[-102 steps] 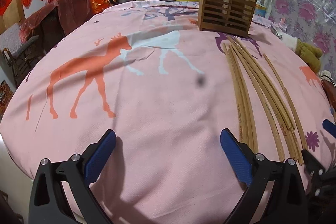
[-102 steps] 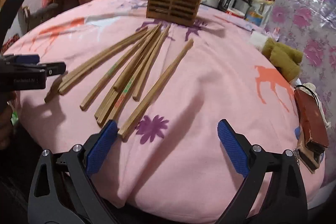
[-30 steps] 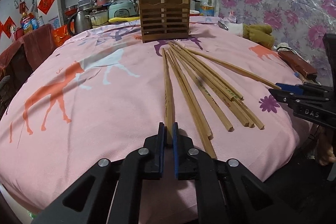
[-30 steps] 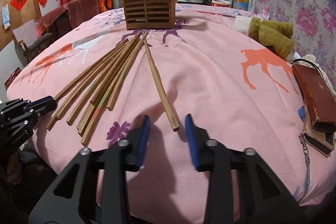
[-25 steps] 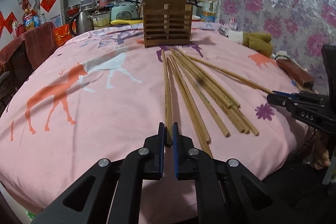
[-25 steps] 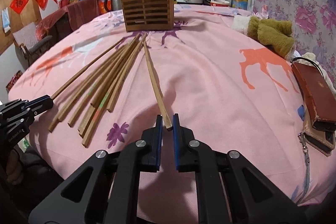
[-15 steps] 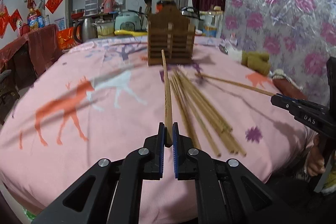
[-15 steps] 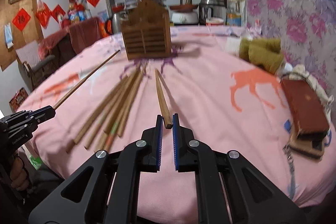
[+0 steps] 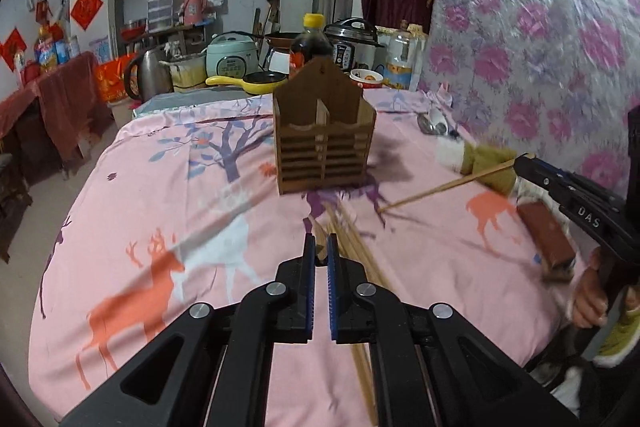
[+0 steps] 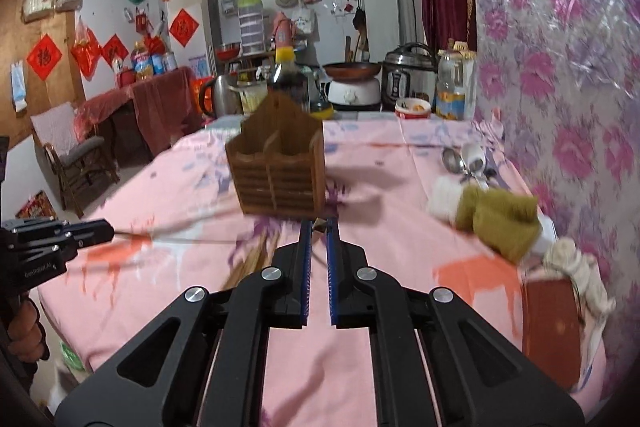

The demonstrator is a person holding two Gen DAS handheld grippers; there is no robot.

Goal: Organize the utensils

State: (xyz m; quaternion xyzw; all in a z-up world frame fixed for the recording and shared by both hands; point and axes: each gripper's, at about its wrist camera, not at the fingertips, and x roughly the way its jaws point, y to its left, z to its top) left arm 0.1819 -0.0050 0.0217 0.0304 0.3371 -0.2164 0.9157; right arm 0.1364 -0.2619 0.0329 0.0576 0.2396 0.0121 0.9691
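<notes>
Chopsticks, one per gripper, both lifted off the pink deer-print tablecloth (image 9: 168,187). Left gripper (image 9: 319,251) sits bottom centre of the left wrist view, blue pads nearly together, pinching the end of a chopstick (image 9: 320,254); only a short stub shows between the pads, the rest is foreshortened and hard to follow. In the right wrist view that same left gripper (image 10: 108,230) shows at the left edge, its chopstick (image 10: 160,231) a blurred streak running rightward.

Right gripper (image 10: 319,227), bottom centre of the right wrist view, is likewise closed down on a chopstick end (image 10: 319,225), seen only as a small brown tip between the pads. From the left wrist view the right gripper (image 9: 520,159) comes in at the right edge, and its chopstick (image 9: 444,187) slants down-left, tip hanging over the cloth right of the holder.

Wooden slatted holder (image 9: 325,143) stands upright at frame centre, two compartments with a divider, nothing visible inside. Remaining loose chopsticks (image 9: 352,243) lie bunched on the cloth between the holder and the left gripper, partly hidden by it.

Olive and white cloth bundle (image 10: 492,215) lies mid-right on the table, brown wallet-like case (image 10: 552,323) at lower right, metal spoons (image 10: 460,159) beyond it. A hand (image 9: 588,303) grips the right tool's handle at lower right.
</notes>
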